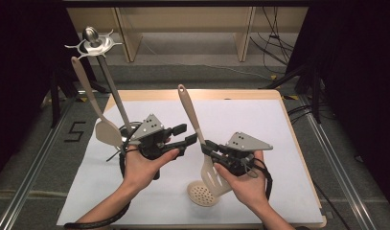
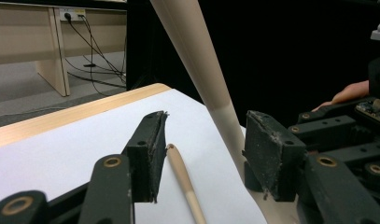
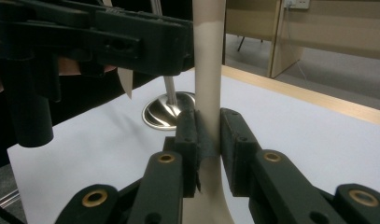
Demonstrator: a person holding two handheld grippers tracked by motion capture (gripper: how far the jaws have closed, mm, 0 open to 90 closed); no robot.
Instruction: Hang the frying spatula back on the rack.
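White paper covers the table (image 1: 288, 143). Upright, tilted slightly left, the slotted spatula (image 1: 196, 128) has its neck clamped in the right gripper (image 1: 208, 146). Just left, the left gripper (image 1: 188, 135) straddles its handle, jaws apart, pads not pressing. Behind stands the utensil stand (image 1: 111, 86), a second spatula (image 1: 97, 112) hanging from it.

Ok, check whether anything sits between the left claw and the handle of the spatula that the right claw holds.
Nothing visible does. The spatula handle already stands between the open jaws of the left claw, close to one pad. The right claw is clamped on it lower down. Another utensil's handle lies on the paper below, out of the way.
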